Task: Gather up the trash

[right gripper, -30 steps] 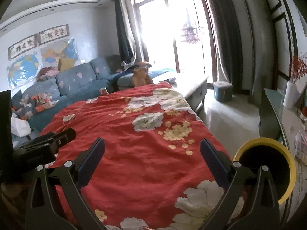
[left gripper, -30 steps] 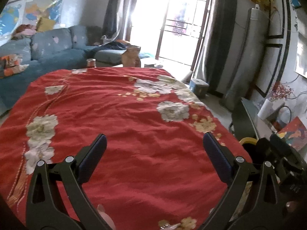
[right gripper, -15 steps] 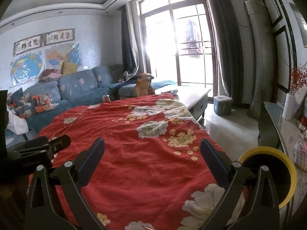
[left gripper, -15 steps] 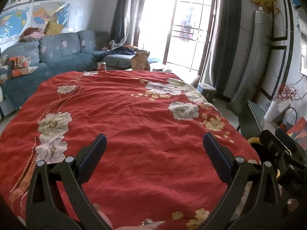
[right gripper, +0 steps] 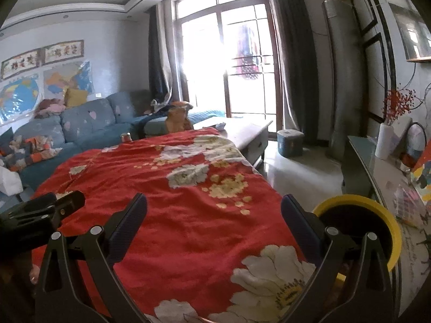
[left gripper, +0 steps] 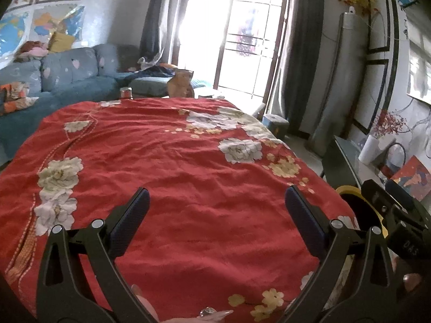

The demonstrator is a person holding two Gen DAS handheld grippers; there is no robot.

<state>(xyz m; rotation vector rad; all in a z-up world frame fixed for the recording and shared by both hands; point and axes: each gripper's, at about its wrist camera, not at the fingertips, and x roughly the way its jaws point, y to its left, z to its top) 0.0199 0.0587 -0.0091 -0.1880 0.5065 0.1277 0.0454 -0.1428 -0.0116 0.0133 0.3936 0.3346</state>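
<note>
Both tongs, left (left gripper: 216, 210) and right (right gripper: 214, 210), gape wide, empty, beside yellow-rimmed black bin (right gripper: 377, 210).

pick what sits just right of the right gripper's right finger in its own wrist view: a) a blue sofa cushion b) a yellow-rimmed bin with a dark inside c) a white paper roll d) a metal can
b: in the right wrist view the yellow-rimmed bin with its dark interior sits right behind and beside the right finger of the open right gripper, at the edge of the red floral cloth.
</note>
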